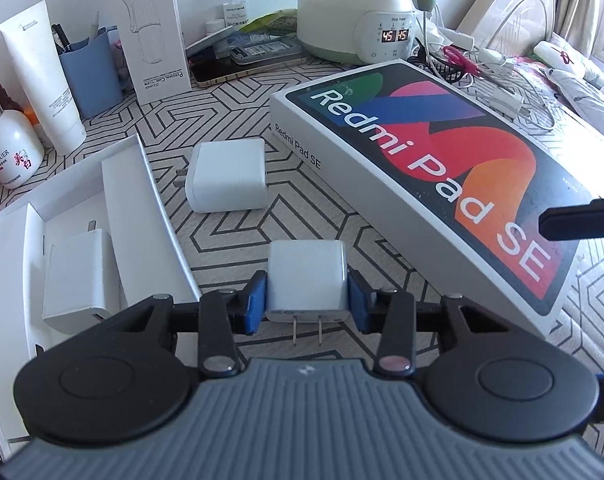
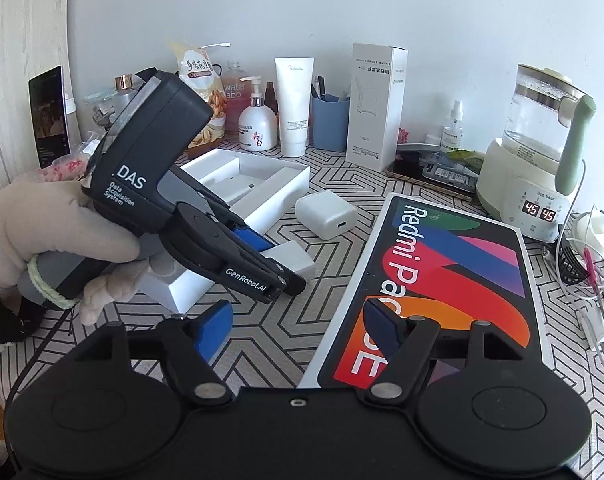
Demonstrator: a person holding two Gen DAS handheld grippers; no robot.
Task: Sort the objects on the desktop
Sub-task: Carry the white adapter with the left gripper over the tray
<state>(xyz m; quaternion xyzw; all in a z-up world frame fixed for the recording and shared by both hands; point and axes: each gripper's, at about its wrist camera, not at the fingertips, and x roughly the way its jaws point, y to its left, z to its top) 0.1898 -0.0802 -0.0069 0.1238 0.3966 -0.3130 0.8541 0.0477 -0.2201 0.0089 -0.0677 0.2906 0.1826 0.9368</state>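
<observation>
Redmi Pad SE box occupies the frame's right half. White tray, left, contains one charger. Left gripper is clamped on a small white charger at lower centre. Right gripper stands apart, empty.

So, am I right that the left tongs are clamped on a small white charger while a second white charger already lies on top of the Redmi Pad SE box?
Not quite. The left tongs are clamped on the small white charger, but the second white charger lies on the patterned table beside the Redmi Pad SE box, not on top of it. The left wrist view shows this.
</observation>
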